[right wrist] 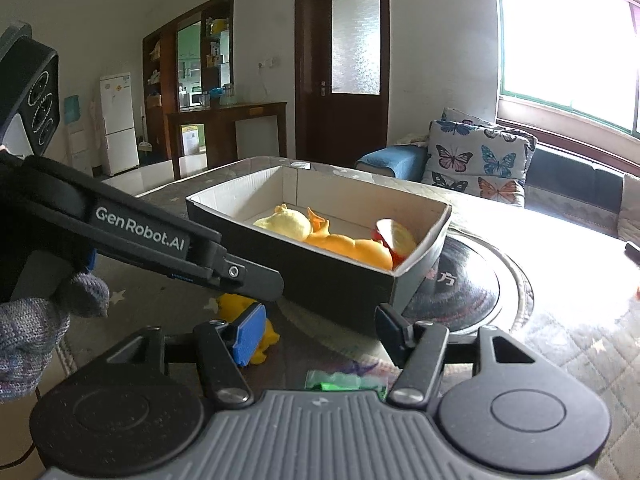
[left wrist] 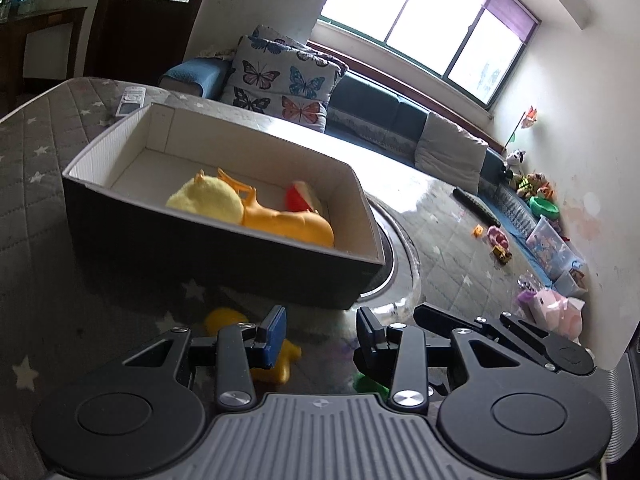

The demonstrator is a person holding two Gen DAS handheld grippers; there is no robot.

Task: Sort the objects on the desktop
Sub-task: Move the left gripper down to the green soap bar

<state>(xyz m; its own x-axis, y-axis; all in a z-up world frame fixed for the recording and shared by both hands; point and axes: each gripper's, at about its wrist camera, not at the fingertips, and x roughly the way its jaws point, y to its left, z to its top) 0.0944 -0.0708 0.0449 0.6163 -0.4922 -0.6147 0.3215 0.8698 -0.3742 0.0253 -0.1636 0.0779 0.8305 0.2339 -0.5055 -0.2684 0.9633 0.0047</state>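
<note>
Left gripper: fingers spread, nothing between them as far as I can see. It hovers low over the table, just short of the box.
Right gripper: also wide open and empty, beside the left one. I see the left unit's black arm crossing the left part of the right view.
Box: dark outside, white inside, sitting on the table with its near corner over the round dark plate.
Done, my read: three toys are already in the box. These are a pale yellow plush, an orange rubber toy touching it, and a red-and-cream piece at the far end.
Left to do: a yellow toy on the table in front of the box, partly hidden by the left gripper's blue pad. A green item lies just under the right gripper; I can't tell what it is.
Maybe also: a white remote behind the box. Unclear whether it counts.
Progress: I'd guess past halfway.
Next, my guess: the yellow toy, since it's nearest the left fingers.
Surroundings: star-pattern table cover; butterfly cushion on the sofa beyond.
</note>
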